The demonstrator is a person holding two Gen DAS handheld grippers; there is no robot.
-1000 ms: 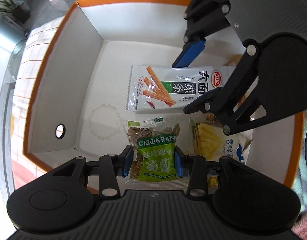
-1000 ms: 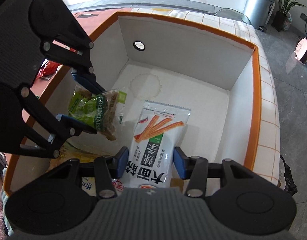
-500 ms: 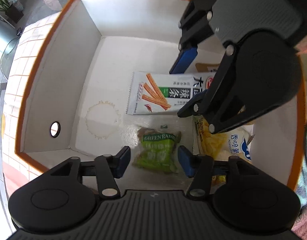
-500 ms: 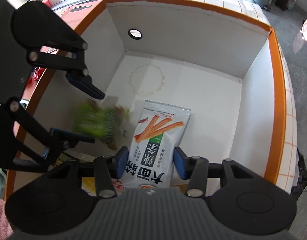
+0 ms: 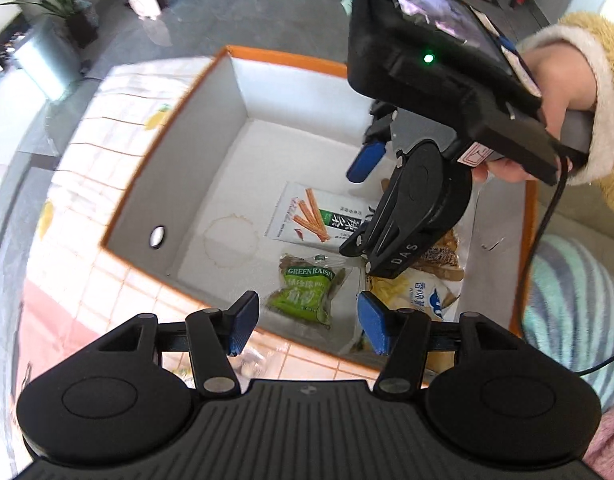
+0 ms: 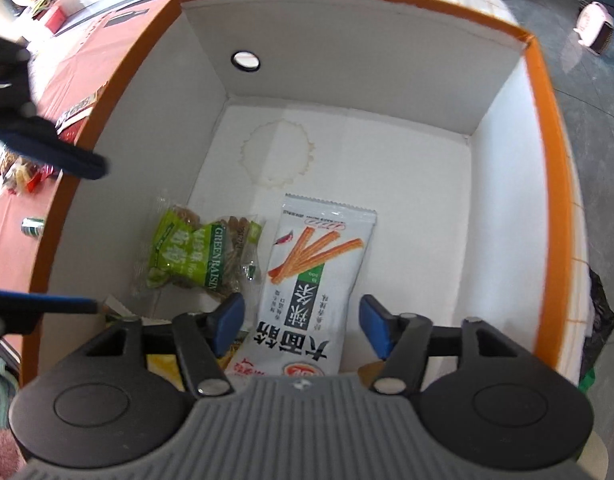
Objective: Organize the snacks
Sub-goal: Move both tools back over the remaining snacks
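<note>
since both packets lie flat on the floor of the orange-rimmed box [image 6: 545,128], i read my left gripper [image 5: 307,322] as released, its jaws apart and empty above the green raisin bag [image 6: 197,254], which rests by the box's side wall. my right gripper [image 6: 301,326] is opening its jaws around the tail of the white spicy-strip packet [image 6: 317,272], pads clear of it, so that one is let go too. more snacks [image 5: 421,294] crowd the near corner, probably why these two sit side by side.

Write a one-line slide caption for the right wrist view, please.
Right gripper, jaws opening, over white spicy-strip packet lying beside green raisin bag in orange-rimmed box.
</note>
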